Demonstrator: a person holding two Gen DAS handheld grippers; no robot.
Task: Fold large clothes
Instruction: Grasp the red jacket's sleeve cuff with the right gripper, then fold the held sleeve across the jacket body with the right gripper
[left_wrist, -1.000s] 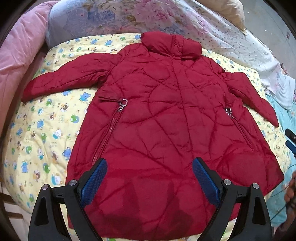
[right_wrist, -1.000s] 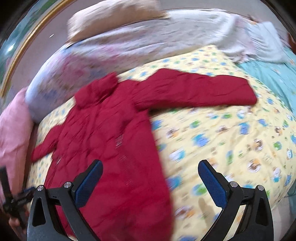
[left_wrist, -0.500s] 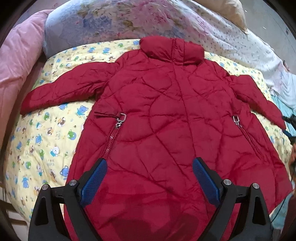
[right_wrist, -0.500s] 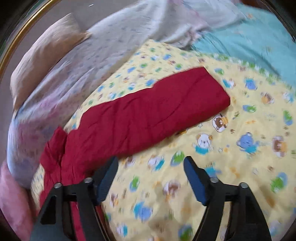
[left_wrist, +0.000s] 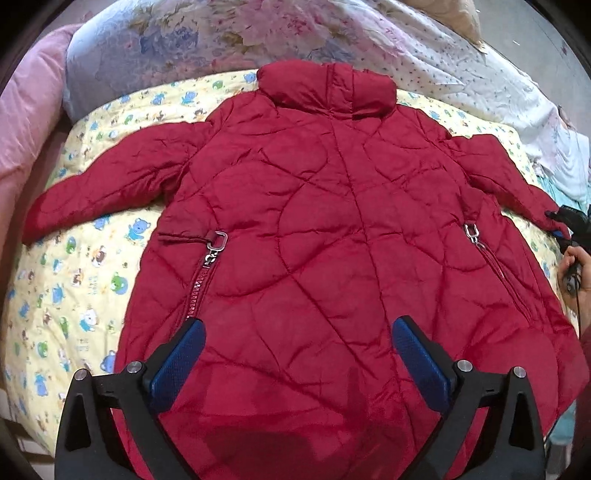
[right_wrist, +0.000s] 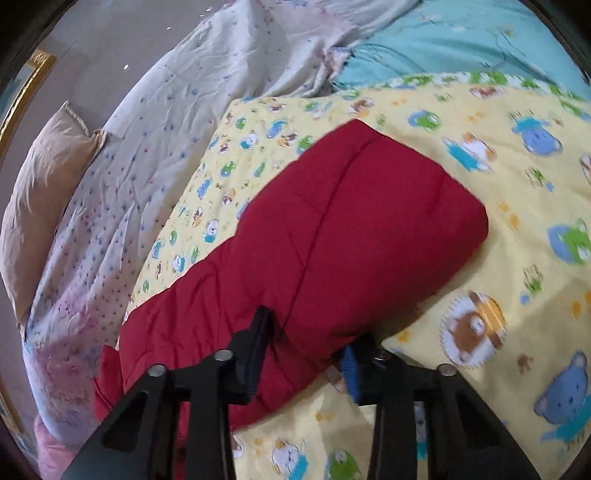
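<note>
Red padded sleeve (right_wrist: 332, 240) ran far-right from my right gripper (right_wrist: 306, 354), jaws pinching it; my left gripper (left_wrist: 295, 354) hovered open over the coat's hem.

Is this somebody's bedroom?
Most likely a bedroom. The red coat lies spread on a bed covered by a yellow cartoon-animal blanket, with a floral duvet and a beige pillow beyond it.
</note>
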